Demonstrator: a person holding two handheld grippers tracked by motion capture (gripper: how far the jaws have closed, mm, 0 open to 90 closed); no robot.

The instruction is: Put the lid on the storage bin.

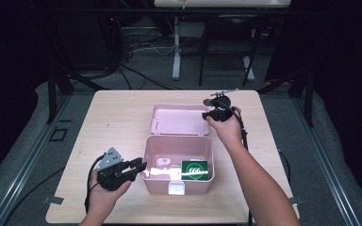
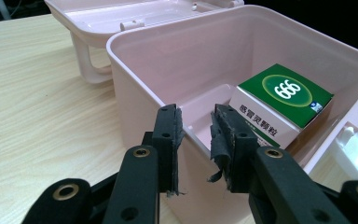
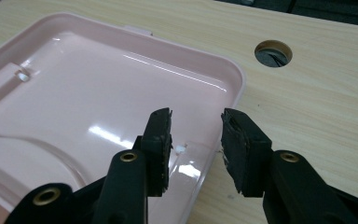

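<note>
The lid [image 1: 179,119] lies open flat behind the box [image 1: 177,165], toward the table's [image 1: 118,117] far edge. The right gripper [image 3: 196,135], jaws apart, straddles the lid's right rim and is nearer. The left gripper [image 2: 196,128], jaws apart, straddles the box's left wall.

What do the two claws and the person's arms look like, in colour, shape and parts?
Both are black two-jaw tools. The left claw carries a grey three-cornered plate on top, and a black cable trails from it. The right claw has a black cable too. Brass-coloured rivets sit in the jaw arms, and the dark pads are frayed. The forearms are bare, without sleeves.
</note>
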